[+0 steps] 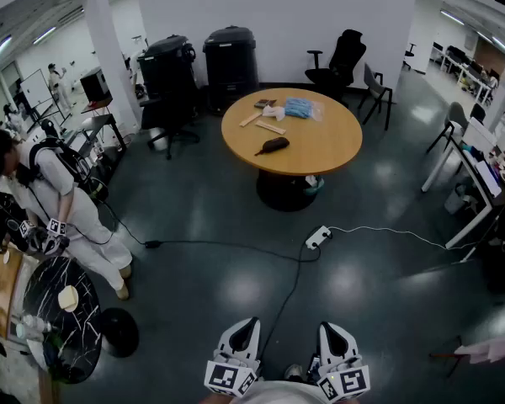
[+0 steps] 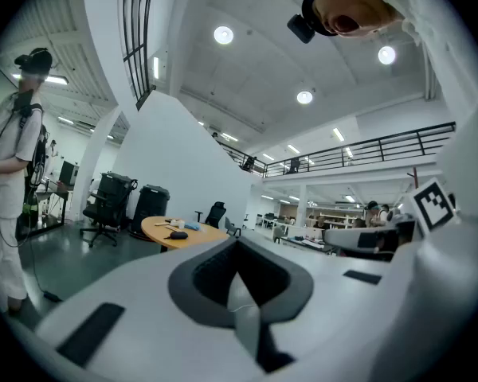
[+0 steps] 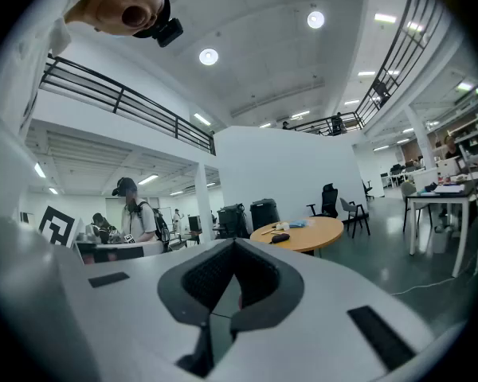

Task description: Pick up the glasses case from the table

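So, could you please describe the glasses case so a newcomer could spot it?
Find the round light-wood table in the middle of the hall. The dark oblong glasses case lies alone on its near half, apart from the blue packet and pale wooden sticks clustered at the far side.

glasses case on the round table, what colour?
Dark, close to black. The glasses case lies on the tan table. Head view shows it best.

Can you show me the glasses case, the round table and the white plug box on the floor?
glasses case (image 1: 273, 146), head view, middle of its dark body
round table (image 1: 337, 141), head view, bare wooden top
plug box (image 1: 318, 236), head view, its white middle
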A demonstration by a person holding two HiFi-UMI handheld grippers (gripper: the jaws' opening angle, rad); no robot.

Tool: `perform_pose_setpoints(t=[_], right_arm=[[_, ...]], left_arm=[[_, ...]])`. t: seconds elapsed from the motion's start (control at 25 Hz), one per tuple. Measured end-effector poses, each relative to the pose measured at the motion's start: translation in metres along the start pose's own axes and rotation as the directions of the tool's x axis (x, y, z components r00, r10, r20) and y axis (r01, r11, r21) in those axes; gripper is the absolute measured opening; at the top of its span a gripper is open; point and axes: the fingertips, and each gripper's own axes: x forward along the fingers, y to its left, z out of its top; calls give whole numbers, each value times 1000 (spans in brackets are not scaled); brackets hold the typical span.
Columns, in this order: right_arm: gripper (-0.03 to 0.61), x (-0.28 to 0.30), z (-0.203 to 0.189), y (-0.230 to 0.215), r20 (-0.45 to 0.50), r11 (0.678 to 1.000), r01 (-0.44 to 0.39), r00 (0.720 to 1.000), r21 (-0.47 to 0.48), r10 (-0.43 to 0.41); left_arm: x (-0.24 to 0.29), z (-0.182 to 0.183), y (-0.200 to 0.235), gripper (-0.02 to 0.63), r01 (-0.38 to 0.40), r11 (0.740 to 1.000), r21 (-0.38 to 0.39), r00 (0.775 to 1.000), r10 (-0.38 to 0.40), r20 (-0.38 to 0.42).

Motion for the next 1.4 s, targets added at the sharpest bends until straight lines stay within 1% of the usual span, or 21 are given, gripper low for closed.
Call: perform_pose_setpoints(t=[0.2, 0.56, 0.76, 0.88, 1.0, 1.16, 1.32, 1.4], right_arm=[[15, -1, 2, -9, 0, 1000, -11, 1000, -3, 11], [15, -5, 7, -34, 4, 1000, -25, 1000, 2, 25], [15, -4, 3, -43, -34, 997, -80, 996, -11, 80], [15, 0, 4, -50, -34, 996, -93, 995, 6, 93], [15, 14, 7, -59, -10, 996, -91, 996, 17, 92], [15, 46, 10, -64, 5, 997, -78, 997, 12, 78], [15, 93, 16, -67, 9, 998, -54, 998, -25, 54], [15, 116, 19, -66, 4, 999, -28, 1000, -18, 28]], left_arm=[[7, -1, -7, 8, -15, 1000, -7, 1000, 15, 1], [22, -4, -30, 6, -32, 999, 10, 999, 32, -6], [29, -6, -38, 6, -65, 998, 14, 998, 65, -14], [30, -4, -37, 6, -91, 996, 18, 996, 91, -15], [38, -3, -26, 6, -111, 994, 17, 994, 111, -18], [61, -4, 5, 6, -112, 994, 9, 993, 112, -21], [99, 3, 38, 6, -66, 998, 9, 998, 66, -13], [116, 10, 54, 6, -34, 999, 8, 999, 34, -12]])
